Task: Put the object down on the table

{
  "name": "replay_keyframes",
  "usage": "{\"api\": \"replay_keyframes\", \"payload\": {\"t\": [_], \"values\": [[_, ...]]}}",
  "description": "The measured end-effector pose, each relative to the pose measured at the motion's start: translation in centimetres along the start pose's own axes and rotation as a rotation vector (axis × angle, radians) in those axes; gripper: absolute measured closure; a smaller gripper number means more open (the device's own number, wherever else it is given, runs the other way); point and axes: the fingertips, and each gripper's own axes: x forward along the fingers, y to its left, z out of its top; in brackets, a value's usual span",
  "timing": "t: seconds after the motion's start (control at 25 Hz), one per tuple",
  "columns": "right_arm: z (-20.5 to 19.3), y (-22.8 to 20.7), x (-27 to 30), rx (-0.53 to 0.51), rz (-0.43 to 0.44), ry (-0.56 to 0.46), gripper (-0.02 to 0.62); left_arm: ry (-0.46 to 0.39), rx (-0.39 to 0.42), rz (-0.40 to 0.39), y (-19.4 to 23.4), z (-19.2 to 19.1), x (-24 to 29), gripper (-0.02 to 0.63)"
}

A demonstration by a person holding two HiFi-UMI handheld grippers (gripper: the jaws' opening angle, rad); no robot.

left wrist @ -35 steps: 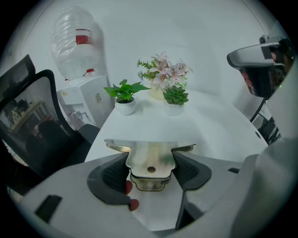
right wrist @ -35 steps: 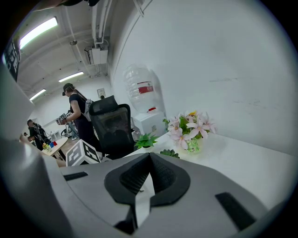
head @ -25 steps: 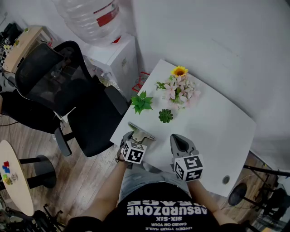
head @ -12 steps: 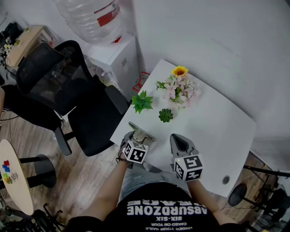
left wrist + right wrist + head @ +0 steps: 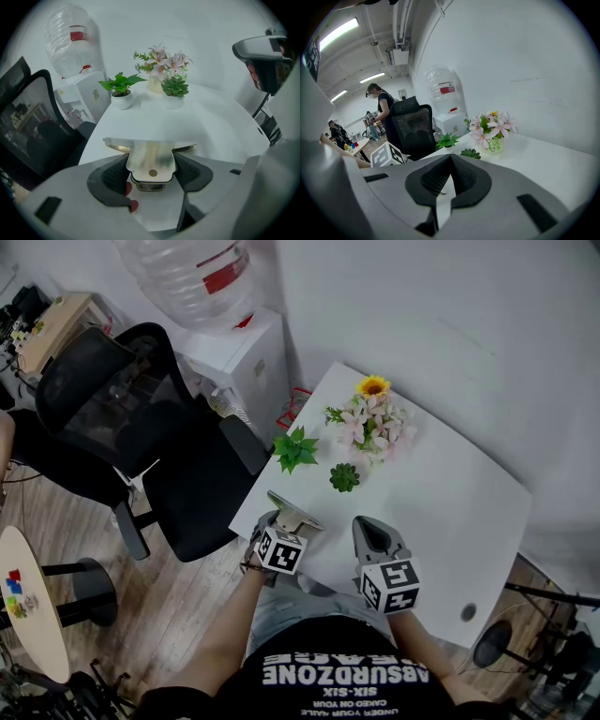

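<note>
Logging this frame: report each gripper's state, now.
Left gripper: shut on the metal piece.
Right gripper: shut, nothing between its jaws.

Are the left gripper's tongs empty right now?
No, the left gripper has its tongs clamped on both sides of a silver metal clip.

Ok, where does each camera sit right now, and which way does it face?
Head view: on the person's head, looking steeply down at the white table; both forearms, the left gripper and right gripper show.
Left gripper view: on the left gripper, looking along jaws shut on a metal piece, across the table; the right gripper shows upper right.
Right gripper view: on the right gripper, looking along its shut jaws; the left gripper's marker cube shows left.
Shared: all three show the flowers.
</note>
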Motion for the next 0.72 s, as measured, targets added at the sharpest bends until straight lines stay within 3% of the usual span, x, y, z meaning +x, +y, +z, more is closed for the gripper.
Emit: {"api": "replay_keyframes", "payload": {"t": [0.4,0.72], "values": [[0.0,0.5,-0.2,-0.013,0.017,-0.002,0.598,0.054,0.016,-0.029,-0.3,0.0,0.0,0.319],[-0.1,1.1,-0.5,-0.026,0.03,-0.006,0.598,0.017,0.005,-0.02,-0.3,1.0,-1.6,0.319]]}}
